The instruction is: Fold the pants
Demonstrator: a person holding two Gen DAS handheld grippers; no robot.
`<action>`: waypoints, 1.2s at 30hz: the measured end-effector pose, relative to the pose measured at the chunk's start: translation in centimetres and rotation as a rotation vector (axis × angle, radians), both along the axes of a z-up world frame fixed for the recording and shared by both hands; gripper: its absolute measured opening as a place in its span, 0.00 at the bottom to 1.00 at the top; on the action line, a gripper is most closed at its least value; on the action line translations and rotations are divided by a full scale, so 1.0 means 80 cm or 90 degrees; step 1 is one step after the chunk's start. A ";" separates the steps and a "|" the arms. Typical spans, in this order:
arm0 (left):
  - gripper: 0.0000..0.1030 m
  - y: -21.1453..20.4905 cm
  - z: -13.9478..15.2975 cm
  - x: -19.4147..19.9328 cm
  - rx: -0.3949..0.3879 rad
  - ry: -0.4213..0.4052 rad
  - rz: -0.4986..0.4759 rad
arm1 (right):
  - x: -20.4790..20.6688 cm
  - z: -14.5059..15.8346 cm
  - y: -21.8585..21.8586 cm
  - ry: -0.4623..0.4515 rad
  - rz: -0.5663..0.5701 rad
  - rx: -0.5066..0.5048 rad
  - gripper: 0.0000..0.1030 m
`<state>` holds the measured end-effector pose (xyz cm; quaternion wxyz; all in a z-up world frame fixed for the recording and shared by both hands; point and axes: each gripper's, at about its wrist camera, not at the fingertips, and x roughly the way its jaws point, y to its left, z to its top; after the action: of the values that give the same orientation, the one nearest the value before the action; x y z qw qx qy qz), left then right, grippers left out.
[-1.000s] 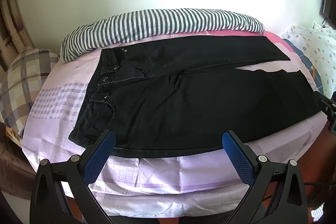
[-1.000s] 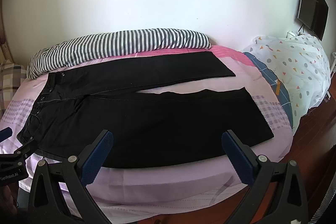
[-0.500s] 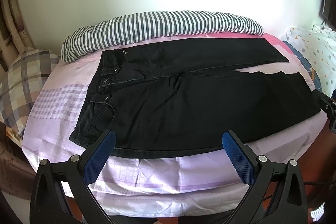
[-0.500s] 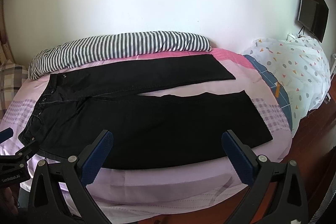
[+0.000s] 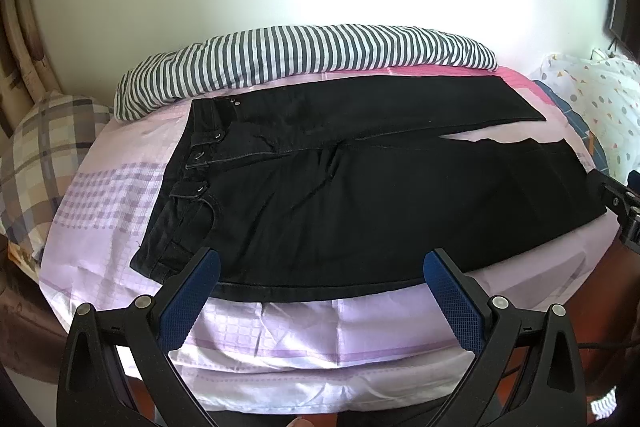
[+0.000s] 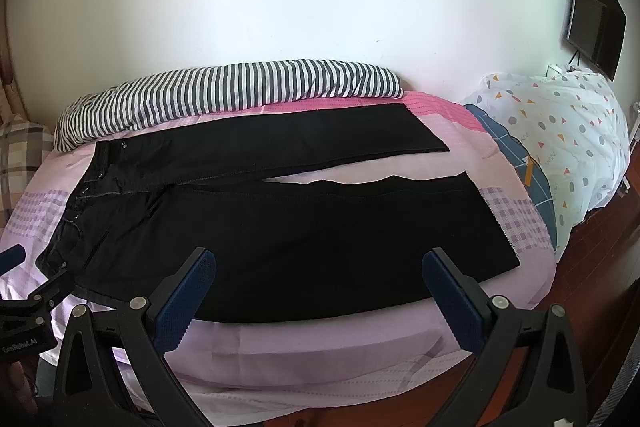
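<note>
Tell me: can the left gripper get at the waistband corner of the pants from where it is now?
Probably yes. The left gripper is open and empty, the near waistband corner of the black pants lies flat beside its left finger, and nothing lies between them.

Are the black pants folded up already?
No, the pants lie flat on the bed with both legs spread out side by side and a gap between them.
</note>
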<state>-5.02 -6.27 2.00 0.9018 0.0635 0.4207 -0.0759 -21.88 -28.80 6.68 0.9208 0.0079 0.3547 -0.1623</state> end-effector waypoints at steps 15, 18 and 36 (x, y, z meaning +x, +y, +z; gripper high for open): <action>0.98 0.045 0.008 0.025 -0.081 0.035 0.041 | 0.014 0.009 0.005 0.008 0.026 0.032 1.00; 0.98 0.069 0.011 0.042 -0.096 0.042 0.063 | 0.029 0.014 0.009 0.009 0.044 0.039 1.00; 0.88 0.252 0.013 0.258 -0.155 0.035 0.154 | 0.195 0.012 0.047 0.058 0.172 0.078 1.00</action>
<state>15.62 13.92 3.06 0.8937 -0.0992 0.4372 -0.0190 -6.25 -25.06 7.65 0.9151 0.0091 0.4029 -0.0150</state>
